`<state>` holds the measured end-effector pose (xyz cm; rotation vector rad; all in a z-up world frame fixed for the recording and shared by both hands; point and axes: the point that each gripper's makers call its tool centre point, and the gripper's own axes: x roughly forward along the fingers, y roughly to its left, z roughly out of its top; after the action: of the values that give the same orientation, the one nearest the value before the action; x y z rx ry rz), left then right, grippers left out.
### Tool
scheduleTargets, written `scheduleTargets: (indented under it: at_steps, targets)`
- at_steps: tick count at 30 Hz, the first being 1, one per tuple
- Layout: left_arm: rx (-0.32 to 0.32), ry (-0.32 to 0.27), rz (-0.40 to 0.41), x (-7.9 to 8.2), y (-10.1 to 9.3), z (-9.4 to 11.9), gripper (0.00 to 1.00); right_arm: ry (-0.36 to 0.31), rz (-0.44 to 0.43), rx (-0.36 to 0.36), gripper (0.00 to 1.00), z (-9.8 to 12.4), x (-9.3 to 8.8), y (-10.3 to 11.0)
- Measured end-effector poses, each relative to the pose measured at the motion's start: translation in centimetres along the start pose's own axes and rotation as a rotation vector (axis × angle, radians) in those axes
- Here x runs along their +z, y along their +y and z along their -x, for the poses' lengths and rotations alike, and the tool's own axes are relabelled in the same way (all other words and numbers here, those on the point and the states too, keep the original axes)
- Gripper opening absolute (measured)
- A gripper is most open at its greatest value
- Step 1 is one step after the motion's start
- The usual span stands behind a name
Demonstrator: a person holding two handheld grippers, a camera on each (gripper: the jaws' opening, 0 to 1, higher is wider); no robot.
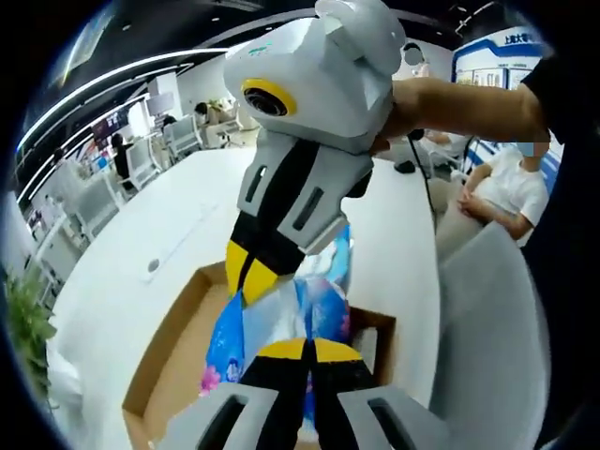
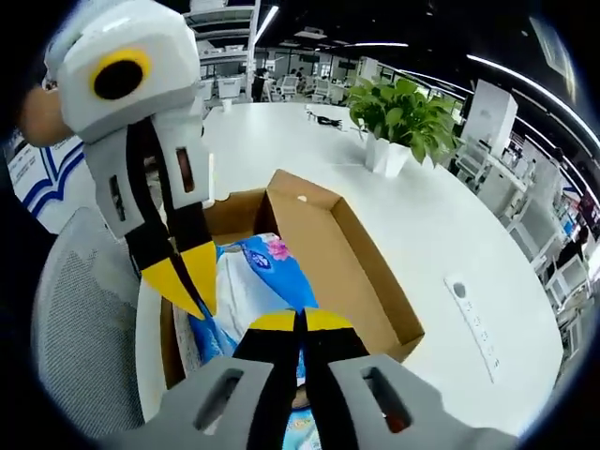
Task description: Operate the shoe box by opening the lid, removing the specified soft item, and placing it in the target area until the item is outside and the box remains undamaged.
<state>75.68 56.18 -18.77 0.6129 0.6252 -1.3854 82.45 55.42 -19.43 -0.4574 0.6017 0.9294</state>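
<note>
An open brown cardboard shoe box (image 1: 167, 352) lies on the white table, its long wall (image 2: 349, 255) standing beside a soft blue-and-white floral pack (image 2: 265, 272). The pack (image 1: 281, 314) sits in the box opening, partly hidden by the jaws. My left gripper (image 1: 305, 351) rises from the bottom of its view, yellow tips together and pinching the pack. It comes in from the upper left as the left gripper (image 2: 190, 281) at the pack's edge. My right gripper (image 2: 300, 321) is shut on the pack too, and reaches down as the right gripper (image 1: 247, 277), held by a hand (image 1: 441, 103).
The white table (image 2: 441, 234) spreads round the box, with a socket panel (image 2: 472, 323) set in it. A potted plant (image 2: 405, 117) stands at the far side. A grey mesh chair back (image 2: 80, 319) is close beside the box. A person (image 1: 511, 187) sits beyond the table.
</note>
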Motion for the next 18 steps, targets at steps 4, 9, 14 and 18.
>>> scheduleTargets:
  at_steps: [4,9,14,18]
  targets:
    - [0.001,-0.013,-0.022,1.4,-0.2,0.1,0.0,-0.011,0.001,-0.014,0.0,1.3,0.3,-0.3]
    - [-0.002,-0.024,-0.037,2.9,-0.4,0.1,0.0,-0.018,0.008,-0.035,0.0,2.9,-0.1,-0.5]
    - [-0.018,-0.043,-0.05,4.5,-0.9,-0.4,0.0,-0.016,0.015,-0.053,0.0,4.4,-0.6,-0.9]
    - [-0.033,-0.057,-0.072,5.8,-1.3,-1.3,0.0,-0.004,0.02,-0.07,0.0,5.6,-1.5,-1.5]
